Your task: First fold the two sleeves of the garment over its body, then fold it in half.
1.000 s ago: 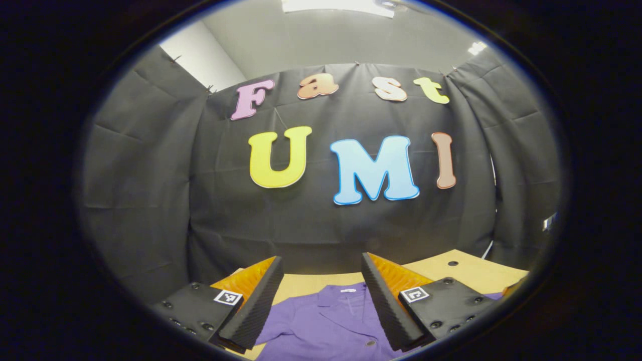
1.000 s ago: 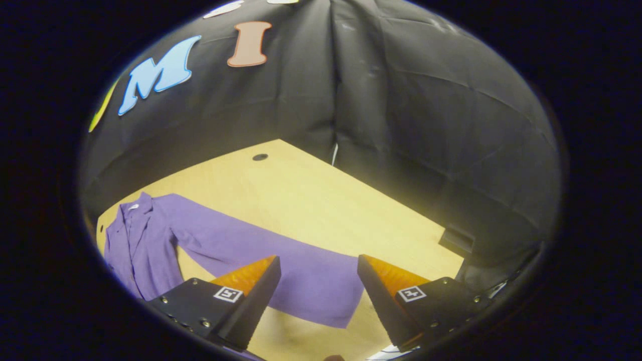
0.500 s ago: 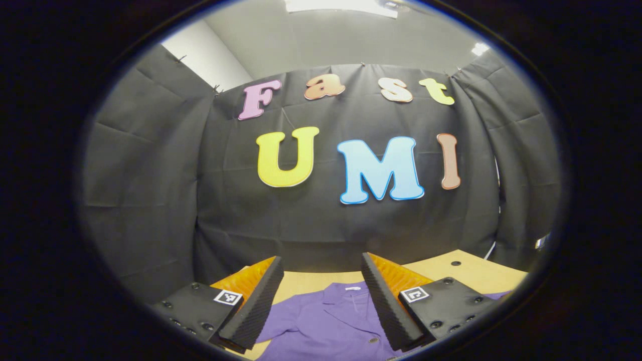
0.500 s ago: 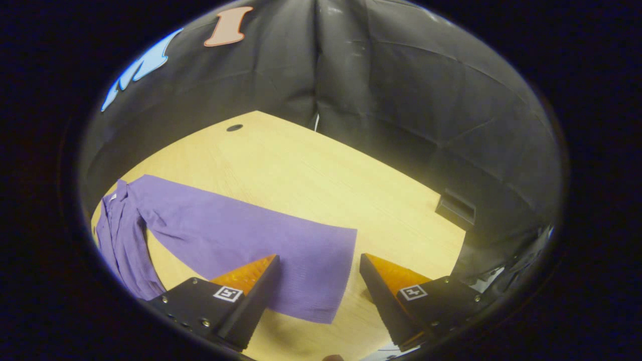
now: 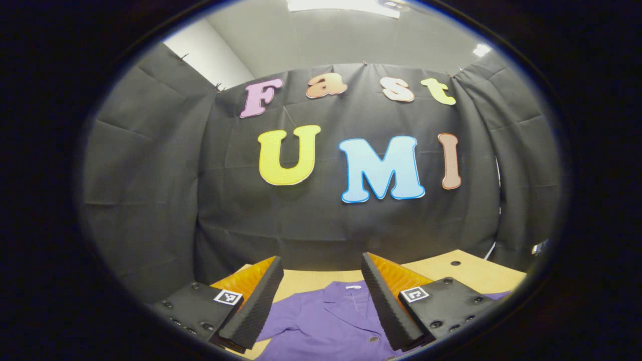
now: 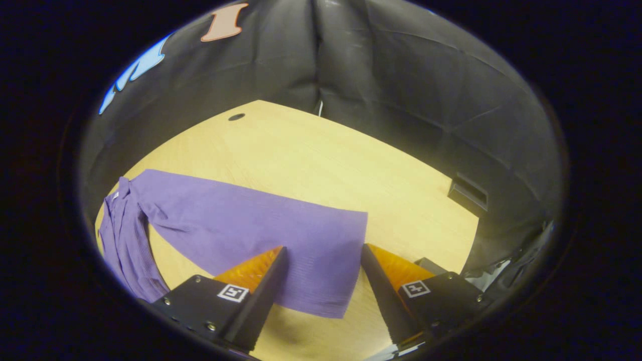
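Here the purple shirt (image 6: 125, 235) lies flat on the wooden bench (image 6: 311, 160); in the right gripper view its body sits at 9 o'clock, collar toward 10 o'clock, and one long sleeve (image 6: 261, 235) stretches from the shoulder toward 5 o'clock, its cuff edge just ahead of the right tongs (image 6: 323, 291); bare bench spreads beyond the sleeve from 12 to 3 o'clock, up to the black cloth wall (image 6: 401, 90); the right tongs stand wide apart, straddling the cuff end from above, holding nothing; whether they touch the fabric I cannot tell. In the left gripper view the left tongs (image 5: 321, 301) gape wide and empty above the collar (image 5: 346, 296) at 6 o'clock.
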### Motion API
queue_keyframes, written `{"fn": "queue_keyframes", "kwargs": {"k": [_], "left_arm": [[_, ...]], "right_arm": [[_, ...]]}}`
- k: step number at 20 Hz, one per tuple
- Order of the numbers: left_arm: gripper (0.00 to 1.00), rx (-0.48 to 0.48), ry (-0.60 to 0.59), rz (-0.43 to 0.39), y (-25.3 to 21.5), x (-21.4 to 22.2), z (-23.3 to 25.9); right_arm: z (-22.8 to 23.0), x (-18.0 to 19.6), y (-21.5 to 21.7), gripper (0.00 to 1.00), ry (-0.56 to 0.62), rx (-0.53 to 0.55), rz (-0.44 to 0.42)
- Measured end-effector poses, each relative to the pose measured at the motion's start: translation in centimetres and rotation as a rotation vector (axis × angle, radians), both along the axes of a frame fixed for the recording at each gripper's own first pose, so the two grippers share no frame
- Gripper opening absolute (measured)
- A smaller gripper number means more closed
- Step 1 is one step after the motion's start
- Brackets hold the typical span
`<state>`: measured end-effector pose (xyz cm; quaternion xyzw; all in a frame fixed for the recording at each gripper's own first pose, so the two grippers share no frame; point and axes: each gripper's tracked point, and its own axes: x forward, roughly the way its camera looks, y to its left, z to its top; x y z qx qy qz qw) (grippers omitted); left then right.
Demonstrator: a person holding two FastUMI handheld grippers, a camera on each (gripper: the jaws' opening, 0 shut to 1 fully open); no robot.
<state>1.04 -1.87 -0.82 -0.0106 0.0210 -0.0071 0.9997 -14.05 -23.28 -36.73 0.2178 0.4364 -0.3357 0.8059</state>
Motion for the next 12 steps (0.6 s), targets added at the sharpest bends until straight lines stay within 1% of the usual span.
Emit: {"fn": "queue_keyframes", "kwargs": {"k": [1, 3, 4, 5, 6, 7, 8, 9, 10, 12], "left_arm": [[0.98, -0.004, 0.003, -0.004, -0.2, 0.1, 0.0], [0.98, -0.007, 0.003, -0.012, -0.3, 0.0, -0.1], [0.98, -0.006, 0.003, -0.016, -0.4, 0.0, -0.1], [0.98, -0.006, 0.001, -0.019, -0.5, 0.1, -0.1], [0.98, -0.006, 0.001, -0.021, -0.5, 0.1, -0.1], [0.98, -0.004, 0.001, -0.021, -0.5, 0.0, 0.0], [0.99, -0.001, 0.0, -0.019, -0.3, 0.0, -0.1], [0.99, -0.001, 0.0, -0.018, -0.2, 0.0, -0.1], [0.99, 0.001, 0.0, -0.016, -0.1, -0.2, -0.1], [0.99, -0.001, 0.0, -0.004, 0.3, -0.2, -0.1]], "right_arm": [[0.1, 0.3, 0.2, 0.95, -0.013, 0.01, 0.013], [0.2, 0.9, 0.4, 0.7, -0.004, 0.013, 0.024], [0.4, 1.1, 0.5, 0.69, -0.018, 0.023, 0.045], [0.1, 1.2, 0.5, 0.53, -0.022, 0.03, 0.025], [0.0, 1.4, 0.7, 0.37, -0.018, 0.034, 0.027], [0.1, 1.5, 0.7, 0.41, -0.014, 0.037, 0.035], [0.2, 1.8, 0.7, 0.37, -0.034, 0.038, 0.042], [0.7, 1.8, 1.1, 0.24, -0.04, 0.051, 0.016], [0.5, 1.9, 0.9, 0.1, -0.041, 0.059, 0.01], [0.7, 2.1, 0.8, 0.11, -0.065, 0.069, 0.012]]}}
